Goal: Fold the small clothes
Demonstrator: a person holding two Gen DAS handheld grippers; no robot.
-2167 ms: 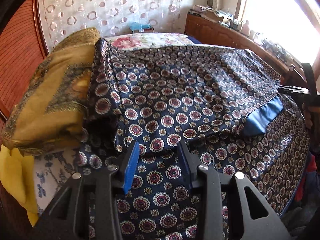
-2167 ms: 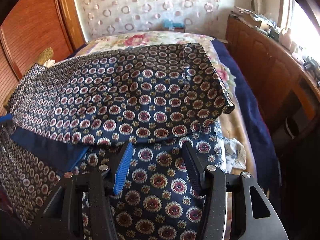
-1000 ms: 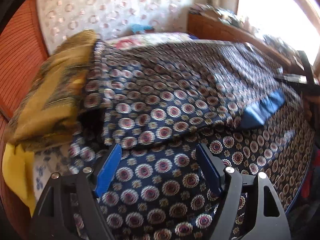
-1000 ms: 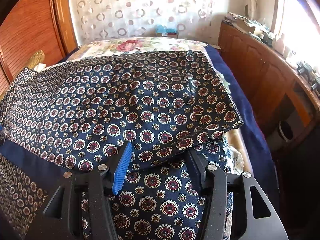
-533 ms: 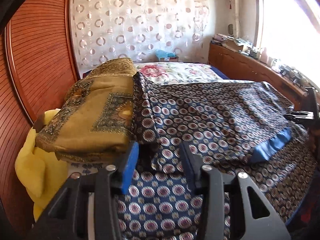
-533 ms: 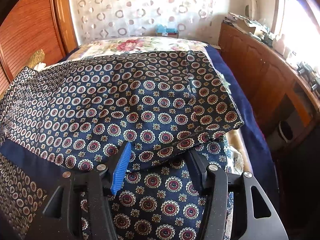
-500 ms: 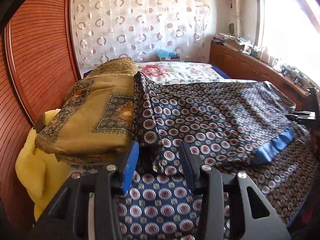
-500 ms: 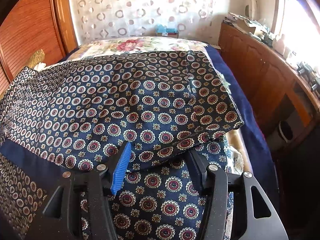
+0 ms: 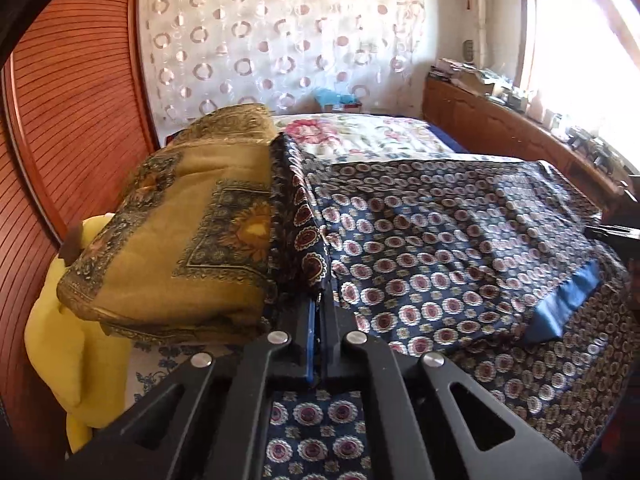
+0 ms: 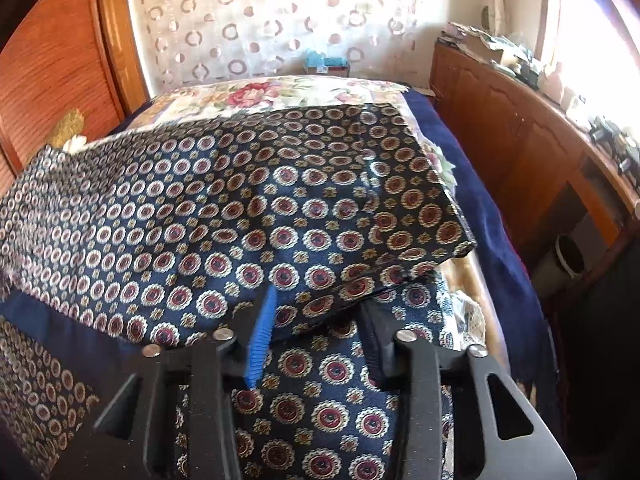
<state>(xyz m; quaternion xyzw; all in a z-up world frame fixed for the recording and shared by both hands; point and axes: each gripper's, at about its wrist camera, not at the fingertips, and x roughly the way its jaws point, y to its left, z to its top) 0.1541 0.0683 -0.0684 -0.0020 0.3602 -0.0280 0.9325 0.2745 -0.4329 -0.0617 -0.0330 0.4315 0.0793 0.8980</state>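
Observation:
A navy patterned cloth (image 9: 440, 248) with round red-and-cream medallions lies spread over the bed, its far half folded toward me with a plain blue hem (image 9: 560, 304) showing. My left gripper (image 9: 320, 304) is shut on the cloth's left corner edge, which stands up in a ridge next to the mustard bundle. In the right wrist view the same cloth (image 10: 240, 216) fills the middle. My right gripper (image 10: 316, 304) is open, its jaws straddling the folded edge near the right corner.
A folded mustard-gold blanket (image 9: 180, 232) sits at the left on a yellow cloth (image 9: 60, 344). A floral bedsheet (image 9: 360, 136) lies behind. A wooden sideboard (image 10: 520, 140) with clutter runs along the right. A ribbed wooden panel (image 9: 60, 120) stands at the left.
My left gripper has closed on the cloth's left corner edge. My right gripper has moved forward so its open jaws reach the folded edge, and it tilted slightly.

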